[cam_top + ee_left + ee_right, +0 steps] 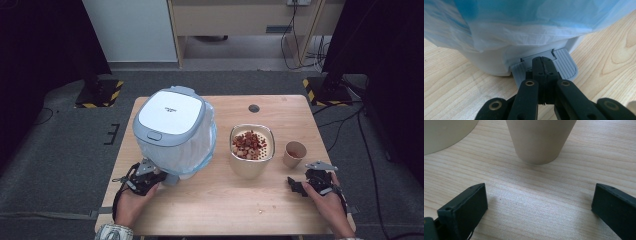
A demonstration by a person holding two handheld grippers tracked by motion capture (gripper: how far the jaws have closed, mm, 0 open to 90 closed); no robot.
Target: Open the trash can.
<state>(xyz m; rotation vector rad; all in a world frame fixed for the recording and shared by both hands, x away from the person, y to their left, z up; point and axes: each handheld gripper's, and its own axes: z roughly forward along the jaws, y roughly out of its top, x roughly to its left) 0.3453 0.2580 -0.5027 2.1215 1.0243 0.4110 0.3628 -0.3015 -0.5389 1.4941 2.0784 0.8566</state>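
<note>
A white pedal bin [172, 130] with a grey-blue lid and a blue bag liner [524, 15] stands on the left of the wooden table [225, 205]. My left gripper [159, 177] is at its foot. In the left gripper view its jaws [543, 61] are shut with nothing between them, tips resting on the grey ribbed pedal [566, 62]. A beige container [252, 150] holding red and tan food scraps sits mid-table. A small paper cup [295, 154] stands to its right. My right gripper [302, 180] lies open just in front of the cup [540, 140], jaws [540, 202] wide apart over bare wood.
A small crumb [260, 211] lies near the table's front edge. A cable hole [254, 108] sits at the back of the table. The beige container's wall [446, 132] is close to the left of the right gripper. Dark stands and cables flank the table on the floor.
</note>
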